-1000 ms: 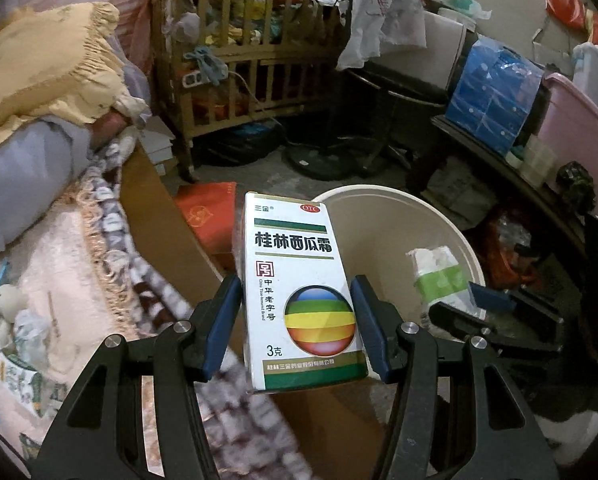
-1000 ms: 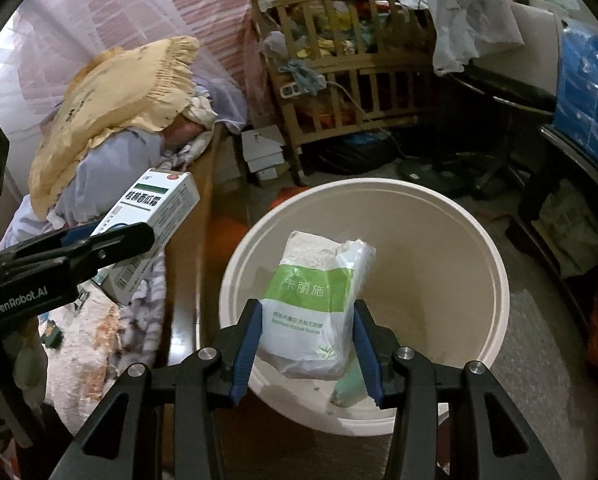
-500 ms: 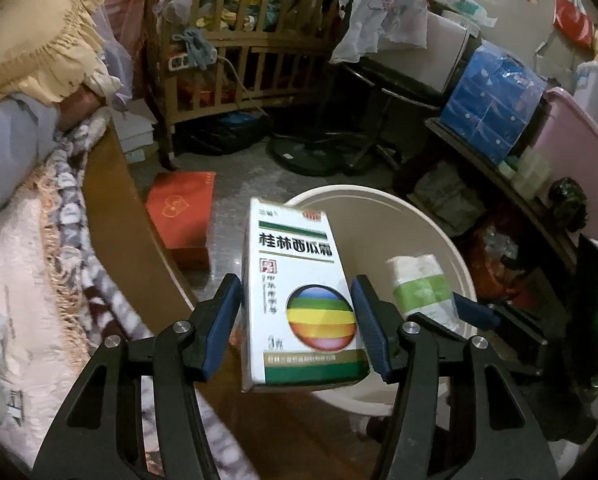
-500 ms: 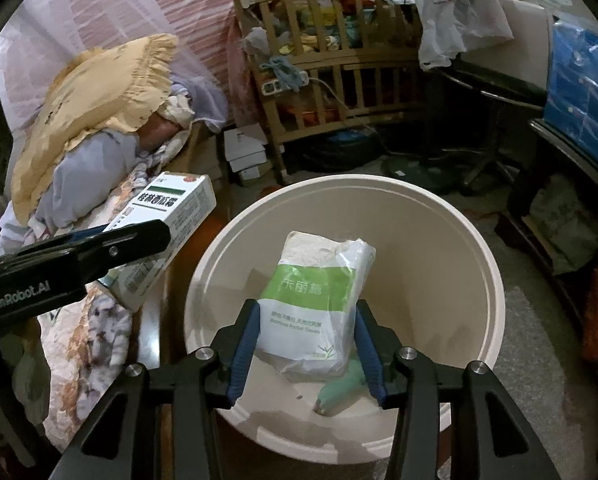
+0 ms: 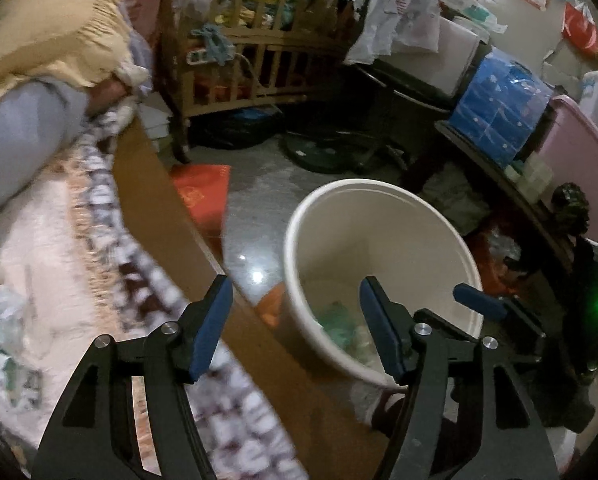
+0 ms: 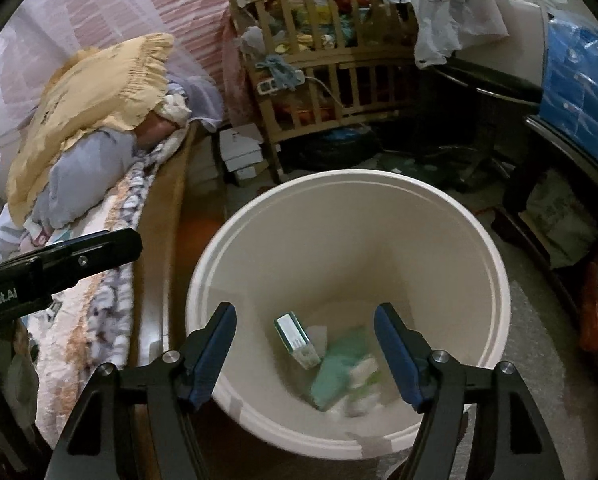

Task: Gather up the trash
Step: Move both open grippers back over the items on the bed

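A cream round bin (image 6: pixel 495 280) stands on the floor beside the bed. At its bottom lie the white medicine box (image 6: pixel 297 338) and the green-and-white packet (image 6: pixel 345 376), among other trash. My right gripper (image 6: pixel 305 350) hangs over the bin, jaws opening, nothing between them. My left gripper (image 5: pixel 295 320) is above the bed's edge and the bin's left rim (image 5: pixel 289 248), jaws opening and empty. In the right wrist view the left gripper's finger (image 6: pixel 95 250) shows at the left. In the left wrist view the right gripper's fingertip (image 5: pixel 477 300) shows at the right.
The bed (image 5: pixel 43 264) with patterned blanket and wooden side board (image 5: pixel 159 208) lies left. A yellow pillow (image 6: pixel 95 96) lies on it. A wooden crib (image 6: pixel 331 64) stands behind, a red box (image 5: pixel 203 196) on the floor, dark shelves with blue packs (image 5: pixel 499 108) at the right.
Both grippers let go: the medicine box left the left gripper and the packet left the right, and both now lie in the bin. Both pairs of jaws stand wider.
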### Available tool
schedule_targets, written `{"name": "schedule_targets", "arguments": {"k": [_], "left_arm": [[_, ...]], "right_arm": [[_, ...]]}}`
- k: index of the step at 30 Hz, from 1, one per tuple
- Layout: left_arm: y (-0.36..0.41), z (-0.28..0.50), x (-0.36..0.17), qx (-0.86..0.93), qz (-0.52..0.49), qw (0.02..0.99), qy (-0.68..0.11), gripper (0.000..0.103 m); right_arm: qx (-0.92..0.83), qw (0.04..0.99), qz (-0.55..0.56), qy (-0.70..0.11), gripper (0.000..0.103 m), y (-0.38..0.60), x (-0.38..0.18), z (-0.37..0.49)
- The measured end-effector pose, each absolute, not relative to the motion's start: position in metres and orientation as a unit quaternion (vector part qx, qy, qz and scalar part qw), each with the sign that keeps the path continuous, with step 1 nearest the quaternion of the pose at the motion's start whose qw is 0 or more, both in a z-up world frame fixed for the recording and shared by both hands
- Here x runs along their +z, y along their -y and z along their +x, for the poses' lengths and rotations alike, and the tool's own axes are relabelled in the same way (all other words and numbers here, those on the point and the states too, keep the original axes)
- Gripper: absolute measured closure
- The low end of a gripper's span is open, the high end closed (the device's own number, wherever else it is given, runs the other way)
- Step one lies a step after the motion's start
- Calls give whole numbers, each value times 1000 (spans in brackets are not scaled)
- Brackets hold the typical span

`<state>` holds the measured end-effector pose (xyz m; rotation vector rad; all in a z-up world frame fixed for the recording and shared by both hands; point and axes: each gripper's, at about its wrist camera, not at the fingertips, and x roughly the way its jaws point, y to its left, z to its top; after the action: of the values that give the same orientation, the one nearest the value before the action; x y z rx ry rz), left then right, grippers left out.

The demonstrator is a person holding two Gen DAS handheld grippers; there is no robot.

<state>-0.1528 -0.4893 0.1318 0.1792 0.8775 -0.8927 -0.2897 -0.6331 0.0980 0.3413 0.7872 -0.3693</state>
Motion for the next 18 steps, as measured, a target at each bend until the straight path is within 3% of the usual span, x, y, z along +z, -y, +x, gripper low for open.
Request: {"name": "schedule_targets", "arguments": {"k": [18], "left_arm": [[363, -160, 151, -318, 99, 866, -373, 38]], "right_arm": [[-90, 913, 144, -371, 34, 528, 123, -262]]}}
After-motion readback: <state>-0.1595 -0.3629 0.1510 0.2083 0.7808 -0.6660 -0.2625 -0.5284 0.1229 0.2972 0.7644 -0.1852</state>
